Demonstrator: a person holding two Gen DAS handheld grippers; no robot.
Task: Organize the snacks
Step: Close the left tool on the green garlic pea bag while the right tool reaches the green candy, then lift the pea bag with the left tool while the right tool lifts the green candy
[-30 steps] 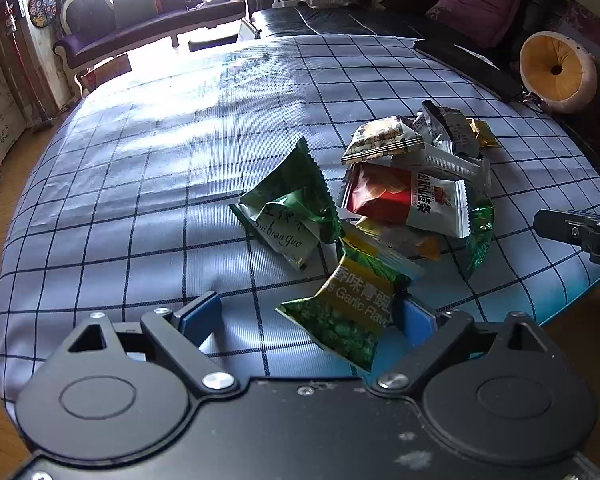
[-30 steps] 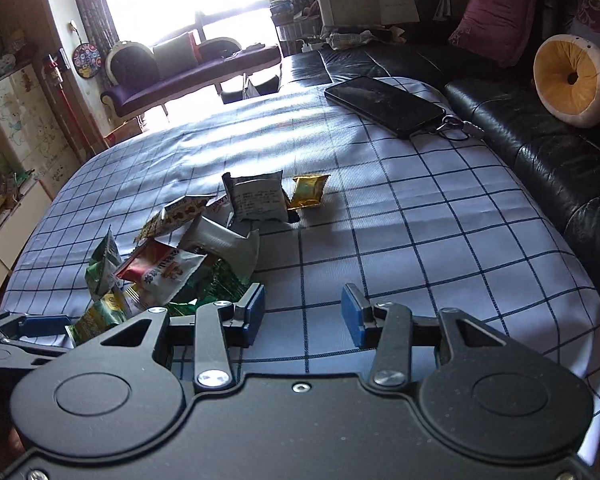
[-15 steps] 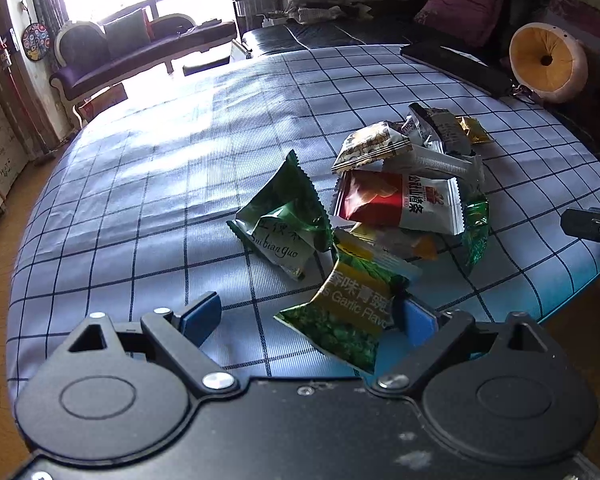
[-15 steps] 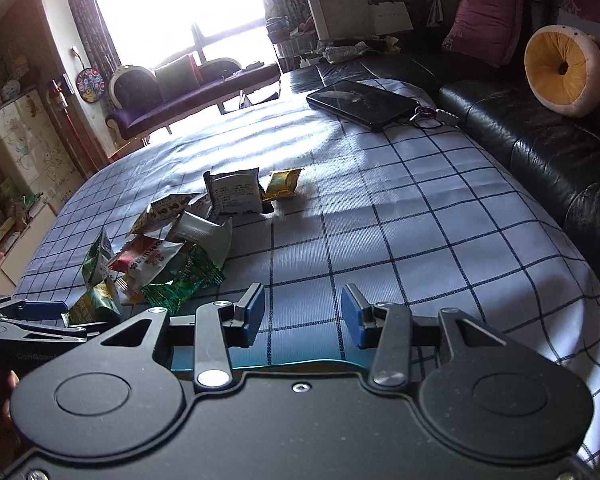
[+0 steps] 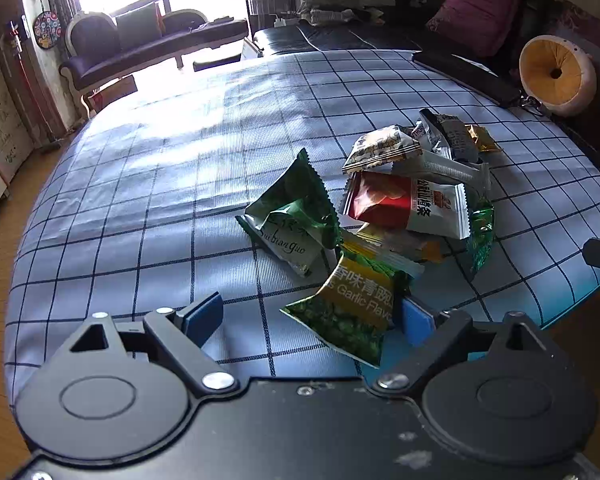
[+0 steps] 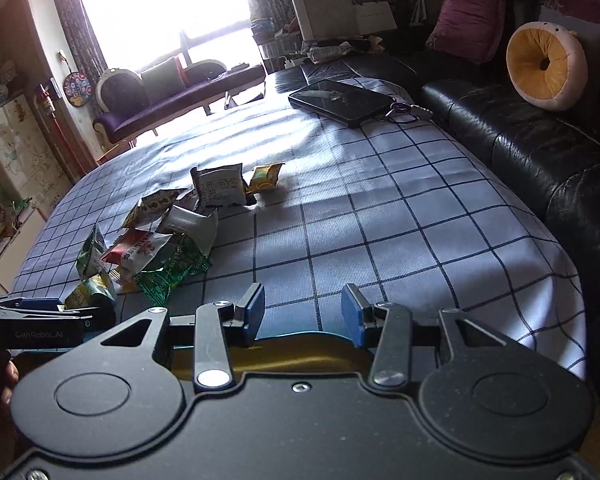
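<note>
A pile of snack packets lies on the checked tablecloth. A green garlic-pea packet sits at the near edge of the pile. It lies between the wide-apart fingers of my left gripper and leans against the right pad. That gripper is open. A green "Suibianguo" packet lies just beyond. My right gripper is open with nothing in it, at the table's near edge, to the right of the pile. A grey packet and a small gold one lie at the pile's far side.
A black tablet with keys lies at the far edge of the table. A black leather sofa with a round yellow cushion runs along the right. Bare cloth stretches right of the pile.
My right gripper has drawn back toward the table's near edge, so the pile looks farther away. My left gripper has tilted up slightly; the pea packet stays between its fingers.
</note>
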